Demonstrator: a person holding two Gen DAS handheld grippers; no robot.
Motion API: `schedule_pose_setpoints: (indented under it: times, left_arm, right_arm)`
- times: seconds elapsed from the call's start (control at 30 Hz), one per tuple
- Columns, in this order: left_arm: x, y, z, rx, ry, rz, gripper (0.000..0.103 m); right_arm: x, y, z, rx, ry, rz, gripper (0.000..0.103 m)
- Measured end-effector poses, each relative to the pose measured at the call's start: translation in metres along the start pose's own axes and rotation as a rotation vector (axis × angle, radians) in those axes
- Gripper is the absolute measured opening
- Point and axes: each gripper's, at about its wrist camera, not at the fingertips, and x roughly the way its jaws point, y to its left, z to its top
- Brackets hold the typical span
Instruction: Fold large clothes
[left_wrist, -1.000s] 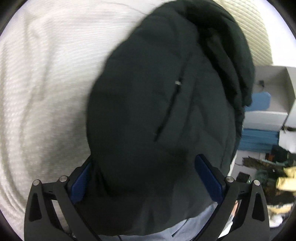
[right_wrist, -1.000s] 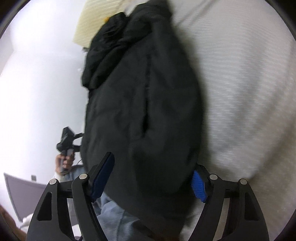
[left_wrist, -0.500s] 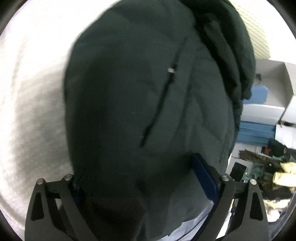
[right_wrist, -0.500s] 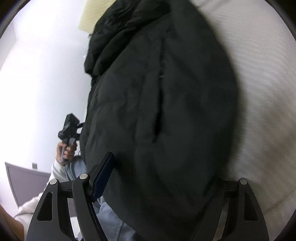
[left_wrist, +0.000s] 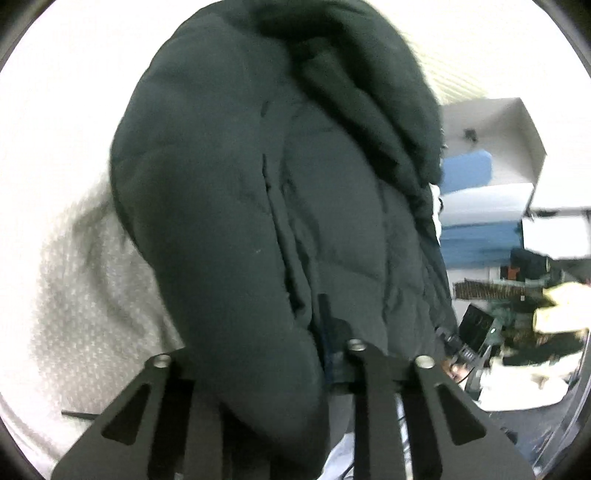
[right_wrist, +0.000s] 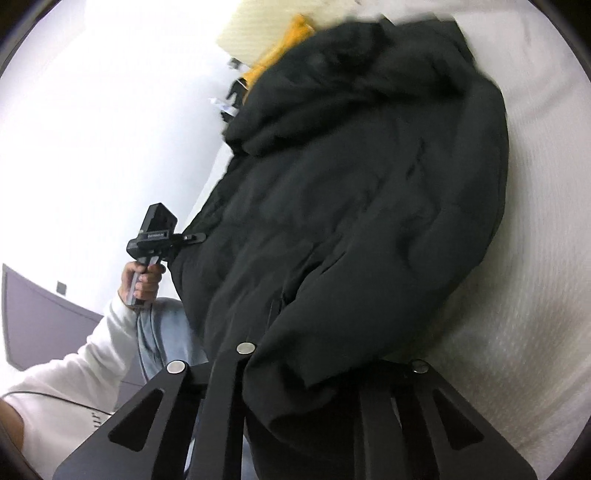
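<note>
A large black padded jacket (left_wrist: 280, 206) with a hood lies on a white textured bed cover (left_wrist: 74, 277). It fills most of both views and also shows in the right wrist view (right_wrist: 369, 206). My left gripper (left_wrist: 266, 369) is shut on the jacket's bottom hem, and the fabric bulges over its left finger. My right gripper (right_wrist: 314, 373) is shut on the hem at the other side, with cloth draped over the fingers. The left gripper's handle (right_wrist: 155, 236) and the hand on it show in the right wrist view beside the jacket.
The bed cover (right_wrist: 535, 258) spreads to the right of the jacket. A cream pillow (right_wrist: 266, 26) and an orange item (right_wrist: 284, 48) lie beyond the hood. White boxes (left_wrist: 491, 140), blue items and floor clutter (left_wrist: 535, 314) stand off the bed's side.
Both grippers went from wide open around the hem to shut on it. The jacket's lower edge has bunched up between the fingers and lifted toward the cameras.
</note>
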Motion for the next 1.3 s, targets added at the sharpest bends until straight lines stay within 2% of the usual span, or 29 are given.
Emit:
schedule_pose_setpoints:
  times: [0.13, 0.37, 0.77, 0.97, 1.1, 1.3]
  left_arm:
    - [-0.023, -0.018, -0.009, 0.039, -0.053, -0.036, 0.010]
    - [-0.081, -0.032, -0.034, 0.054, -0.137, -0.092, 0.009]
    - [-0.143, -0.051, -0.092, 0.096, -0.207, -0.091, 0.008]
    - [-0.159, -0.057, -0.118, 0.128, -0.200, -0.095, 0.008]
    - [-0.160, -0.059, -0.124, 0.131, -0.195, -0.092, 0.008]
    - [-0.160, -0.062, -0.105, 0.144, -0.222, -0.099, 0.008]
  right_arm:
    - [-0.023, 0.031, 0.000, -0.056, -0.082, -0.010, 0.009]
    - [-0.060, 0.064, -0.027, -0.072, -0.211, 0.011, 0.008]
    - [-0.095, 0.126, -0.091, -0.079, -0.332, 0.057, 0.008]
    - [-0.109, 0.143, -0.124, -0.085, -0.379, 0.058, 0.008]
    - [-0.110, 0.151, -0.131, -0.071, -0.392, 0.047, 0.008]
    - [-0.115, 0.140, -0.119, -0.025, -0.425, 0.060, 0.008]
